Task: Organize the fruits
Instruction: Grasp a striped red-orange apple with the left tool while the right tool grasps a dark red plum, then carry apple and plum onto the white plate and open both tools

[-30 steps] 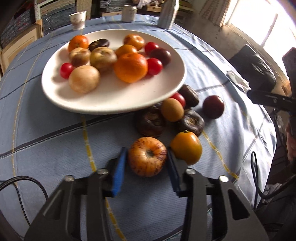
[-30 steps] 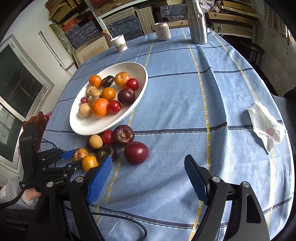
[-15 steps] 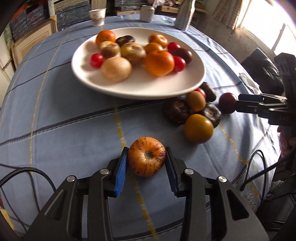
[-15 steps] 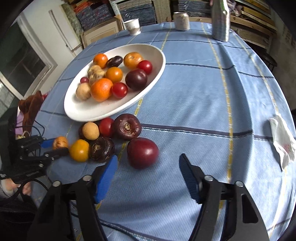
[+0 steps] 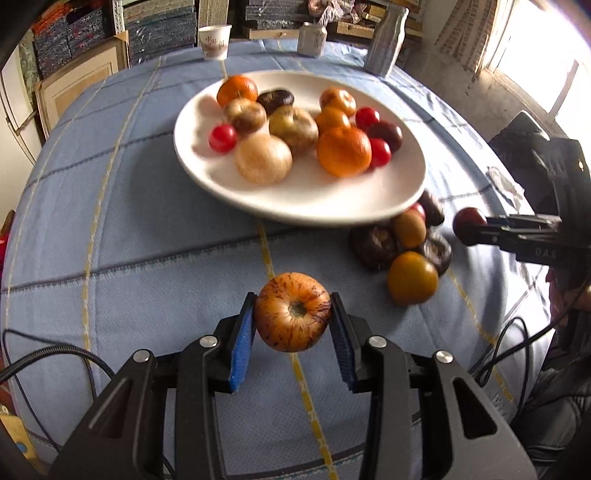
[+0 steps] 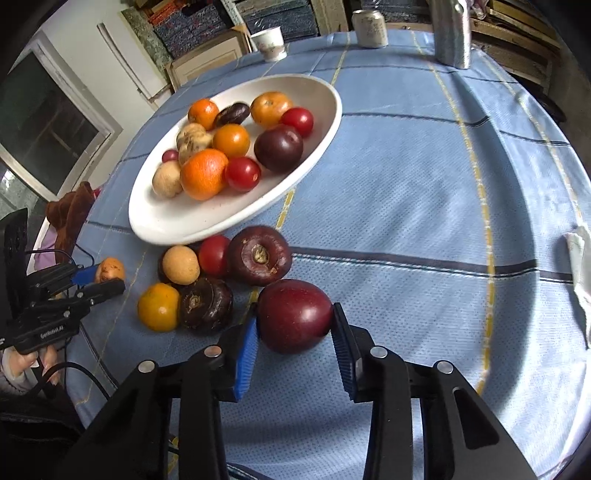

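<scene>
The left gripper [image 5: 292,323] has its jaws pinching a speckled orange fruit [image 5: 291,312]: both blue pads [image 5: 242,343] press its sides, the fruit's stem dimple facing the camera. In the right wrist view the same fruit [image 6: 110,268] shows at 9 o'clock between the left gripper's jaws, seemingly lifted off the blue cloth of the worktop [image 6: 424,177], though the height is hard to judge.

The right gripper [image 6: 294,325] brackets a dark red plum [image 6: 293,314]. The left pad [image 6: 246,354] touches or nearly touches the plum's side; whether the right pad is in contact cannot be told, so the jaws stand close about the plum without a sure pinch. The plum rests on the cloth, at 5 o'clock from the white oval plate [image 6: 207,225].

Just beyond the plum lies a loose cluster on the cloth: a large purple mangosteen-like fruit [image 6: 258,254], a red tomato [image 6: 214,254], a tan round fruit [image 6: 181,264], a second dark fruit [image 6: 205,302] and a yellow-orange tomato [image 6: 159,306], all touching or just beside one another near the plate's closest rim.

The plate holds oranges, red tomatoes, a dark plum and tan fruits heaped together. At 12 o'clock stand a paper cup [image 6: 271,44], a can [image 6: 369,23] and a metal bottle [image 6: 450,33]. A crumpled tissue [image 6: 580,266] lies at 3 o'clock.
</scene>
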`<state>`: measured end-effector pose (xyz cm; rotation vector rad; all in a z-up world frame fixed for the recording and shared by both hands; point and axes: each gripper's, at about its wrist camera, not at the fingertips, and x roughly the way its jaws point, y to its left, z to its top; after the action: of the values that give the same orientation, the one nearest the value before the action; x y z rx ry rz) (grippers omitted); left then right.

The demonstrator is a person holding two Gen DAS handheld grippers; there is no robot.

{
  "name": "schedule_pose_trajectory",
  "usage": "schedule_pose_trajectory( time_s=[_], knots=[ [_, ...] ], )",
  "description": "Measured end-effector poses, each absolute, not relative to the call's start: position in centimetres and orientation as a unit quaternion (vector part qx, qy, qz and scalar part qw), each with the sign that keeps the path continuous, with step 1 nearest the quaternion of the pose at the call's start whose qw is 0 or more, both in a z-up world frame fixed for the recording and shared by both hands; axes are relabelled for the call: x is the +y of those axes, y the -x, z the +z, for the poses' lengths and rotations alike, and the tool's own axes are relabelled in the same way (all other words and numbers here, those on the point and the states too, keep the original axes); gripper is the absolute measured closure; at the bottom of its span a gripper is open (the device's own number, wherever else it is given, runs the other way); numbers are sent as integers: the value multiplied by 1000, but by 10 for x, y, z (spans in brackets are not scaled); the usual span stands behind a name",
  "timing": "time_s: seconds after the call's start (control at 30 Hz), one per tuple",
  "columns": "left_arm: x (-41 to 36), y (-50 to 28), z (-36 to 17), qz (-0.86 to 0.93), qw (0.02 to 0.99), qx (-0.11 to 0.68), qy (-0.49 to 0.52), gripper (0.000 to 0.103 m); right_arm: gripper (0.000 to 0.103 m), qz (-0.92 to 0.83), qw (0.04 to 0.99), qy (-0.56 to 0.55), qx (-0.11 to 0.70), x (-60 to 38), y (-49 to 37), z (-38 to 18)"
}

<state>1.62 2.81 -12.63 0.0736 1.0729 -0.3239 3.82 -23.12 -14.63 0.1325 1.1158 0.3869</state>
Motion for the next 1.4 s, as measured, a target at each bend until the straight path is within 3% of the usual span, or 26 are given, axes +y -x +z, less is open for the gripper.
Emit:
schedule_pose_trajectory(
  time_s=[0.37,0.87,1.03,1.27,1.4],
  knots=[
    [-4,-66,-101,-180,857,481,-47,65,65,191,856,-65,476,-229,-63,-97],
    [-12,-97,-122,-183,843,504,-49,65,65,248,832,-17,495,-172,-97,-111],
    [-10,-99,-121,-180,846,500,-38,51,58,256,825,-29,503,-169,-98,-116],
    [-7,-94,-119,-174,847,501,-32,50,54,249,830,-38,498,-178,-92,-111],
    [-2,-84,-115,-168,851,497,-26,45,44,242,834,-37,494,-184,-80,-109]
  ],
)
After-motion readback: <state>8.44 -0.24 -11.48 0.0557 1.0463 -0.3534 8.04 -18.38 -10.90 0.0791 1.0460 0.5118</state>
